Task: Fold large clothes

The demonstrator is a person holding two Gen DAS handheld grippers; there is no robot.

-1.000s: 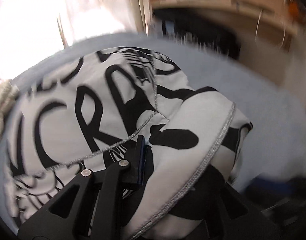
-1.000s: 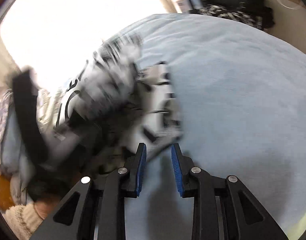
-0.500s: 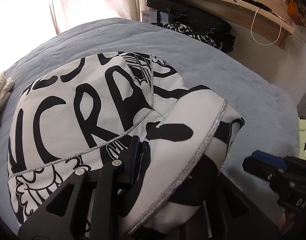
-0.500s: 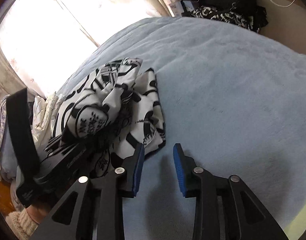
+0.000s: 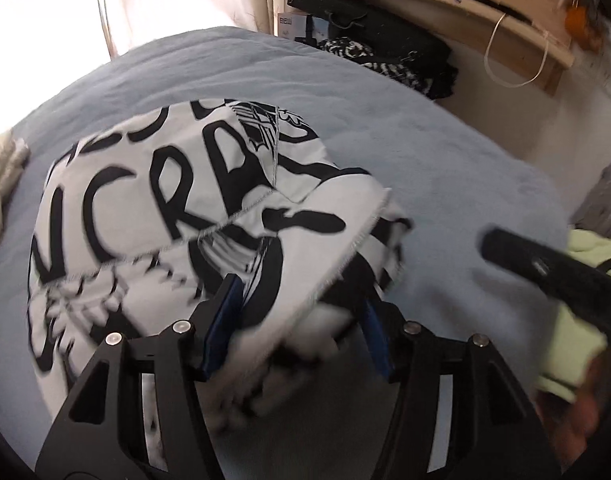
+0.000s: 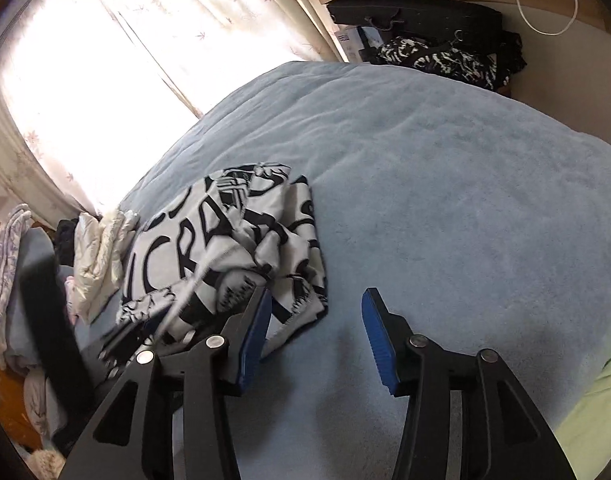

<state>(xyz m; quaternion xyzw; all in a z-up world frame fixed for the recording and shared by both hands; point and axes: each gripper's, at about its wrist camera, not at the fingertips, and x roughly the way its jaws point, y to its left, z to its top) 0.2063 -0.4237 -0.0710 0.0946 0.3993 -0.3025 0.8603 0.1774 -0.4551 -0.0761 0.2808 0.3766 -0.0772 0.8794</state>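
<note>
The shirt (image 6: 225, 256) lies on the blue bed (image 6: 445, 200), near the window side. It is white with big black letters. It looks mostly folded into a small block, but one flap on top is puffed up and not flat, so I think it needs smoothing or one more fold. My left gripper (image 5: 297, 320) has its fingers spread wide, with the loose flap lying between them, not pinched. My right gripper (image 6: 317, 340) is spread wide too and holds nothing, just beside the shirt's edge
</note>
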